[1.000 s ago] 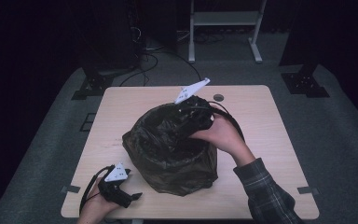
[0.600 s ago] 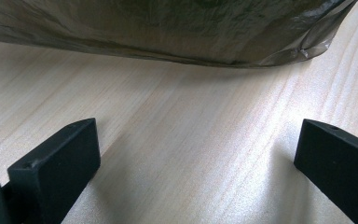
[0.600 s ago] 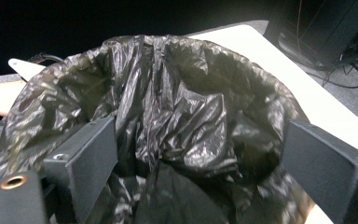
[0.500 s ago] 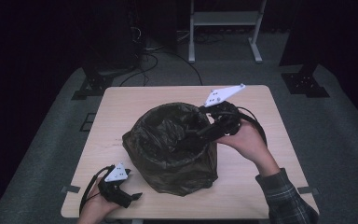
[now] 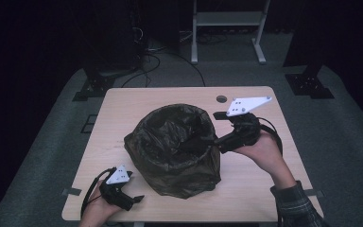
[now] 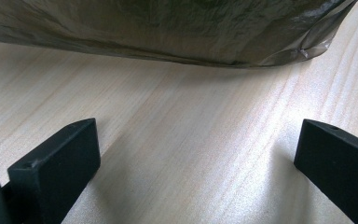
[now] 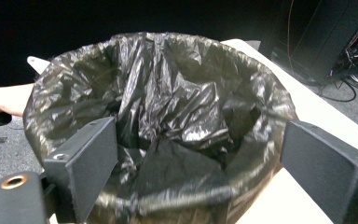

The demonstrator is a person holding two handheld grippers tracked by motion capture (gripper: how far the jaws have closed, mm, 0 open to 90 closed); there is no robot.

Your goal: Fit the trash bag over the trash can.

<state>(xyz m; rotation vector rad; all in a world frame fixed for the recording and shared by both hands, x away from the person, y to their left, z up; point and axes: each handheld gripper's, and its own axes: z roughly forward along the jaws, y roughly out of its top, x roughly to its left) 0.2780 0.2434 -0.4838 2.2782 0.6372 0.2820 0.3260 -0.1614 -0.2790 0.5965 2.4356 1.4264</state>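
Black bin liner [image 5: 175,142], draped over a bin at the centre of the frame, looks thin, soft and slippery; I'd pinch its rolled rim. My right gripper [image 5: 196,143] hangs wide open over that rim, holding nothing. Left gripper [image 5: 134,198], lower left, is open too.

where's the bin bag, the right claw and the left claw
bin bag [image 5: 168,165], high view, its front wall
right claw [image 5: 196,144], high view, between its tips at the rim
left claw [image 5: 136,200], high view, between its tips

Crinkled black plastic bin liner [image 5: 170,156] over a round bin, standing upright mid-table, mouth open, film slumped and folded inside.
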